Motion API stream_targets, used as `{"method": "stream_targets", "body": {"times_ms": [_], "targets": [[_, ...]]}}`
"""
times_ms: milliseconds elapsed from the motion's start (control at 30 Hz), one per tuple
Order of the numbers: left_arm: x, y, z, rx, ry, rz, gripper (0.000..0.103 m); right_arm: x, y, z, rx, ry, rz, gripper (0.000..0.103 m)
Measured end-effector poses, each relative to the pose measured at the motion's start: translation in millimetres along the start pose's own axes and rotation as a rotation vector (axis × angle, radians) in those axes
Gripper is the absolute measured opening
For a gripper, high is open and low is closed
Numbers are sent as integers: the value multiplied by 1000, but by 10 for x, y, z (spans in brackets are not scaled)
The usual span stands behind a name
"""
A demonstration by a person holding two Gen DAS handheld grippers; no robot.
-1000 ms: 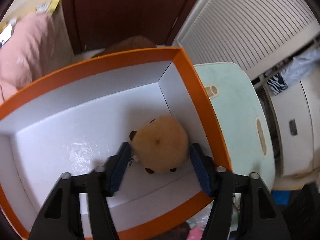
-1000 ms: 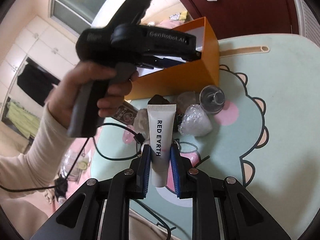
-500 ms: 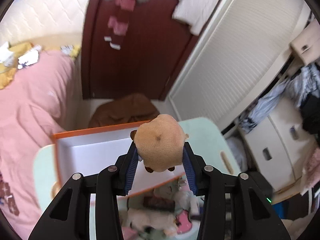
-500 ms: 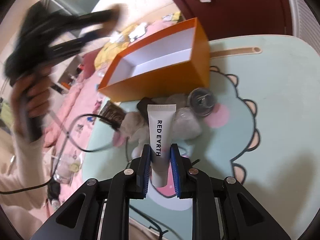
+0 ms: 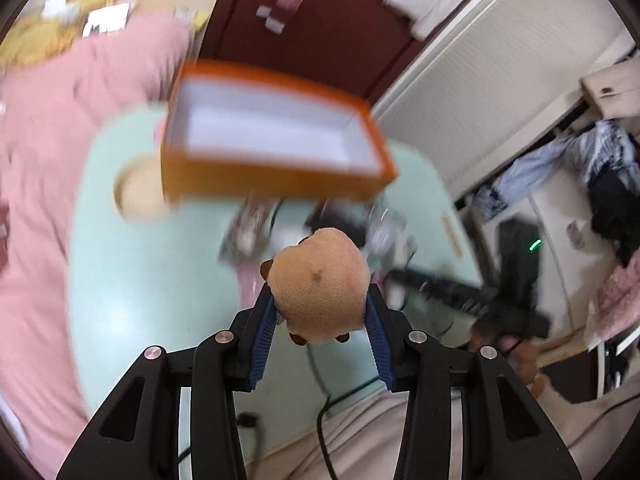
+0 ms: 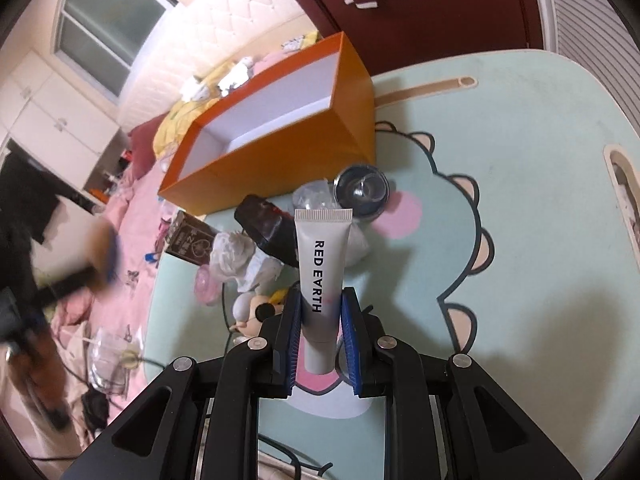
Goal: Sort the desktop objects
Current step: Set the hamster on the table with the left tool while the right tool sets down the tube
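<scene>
Left gripper (image 5: 320, 312) clamps the plush (image 5: 318, 284); right gripper (image 6: 320, 316) clamps the tube (image 6: 323, 264), pointing toward the box (image 6: 280, 140) ahead.

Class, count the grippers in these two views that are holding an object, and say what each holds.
2. The left gripper clamps a brown plush toy; the right gripper clamps a white tube above the table.
</scene>
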State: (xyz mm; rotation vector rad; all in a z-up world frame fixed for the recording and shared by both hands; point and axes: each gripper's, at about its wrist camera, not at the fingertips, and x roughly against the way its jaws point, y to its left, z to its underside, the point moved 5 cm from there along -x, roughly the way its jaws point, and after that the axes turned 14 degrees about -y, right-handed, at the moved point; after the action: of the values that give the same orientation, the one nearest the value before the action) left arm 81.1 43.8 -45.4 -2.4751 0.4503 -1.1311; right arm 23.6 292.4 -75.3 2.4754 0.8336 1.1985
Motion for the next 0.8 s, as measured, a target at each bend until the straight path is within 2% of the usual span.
{"method": "stream_targets", "body": {"times_ms": [100,200,333,433,467,500,567,633,700,800], "targets": [[-166,64,124,4,18,-36,45,-43,37,34,10,22,3,19],[-314,2,181,-6,37,-8,45,-81,96,59,46,41,-4,19],[-511,-62,272,-55,65,-38,45,-221,168,78,83,80,-7,20],[-528,-56,291,-54,53,-65,50,-251,188,84,109,90,9,21],[-531,-53,296,-53,48,-74,53,-215,185,86,122,80,19,28],[-534,-51,301,-52,43,-83,54,-179,182,88,134,69,29,41],[-462,-47,291,-42,19,-88,58,-107,177,92,160,49,48,55],[-365,-57,289,-48,-17,-88,61,-2,197,96,186,11,54,61],[-285,-74,327,-96,-41,-134,66,107,240,123,247,-27,79,63],[-196,-104,416,-160,-65,-197,66,178,288,231,367,-43,127,66]]}}
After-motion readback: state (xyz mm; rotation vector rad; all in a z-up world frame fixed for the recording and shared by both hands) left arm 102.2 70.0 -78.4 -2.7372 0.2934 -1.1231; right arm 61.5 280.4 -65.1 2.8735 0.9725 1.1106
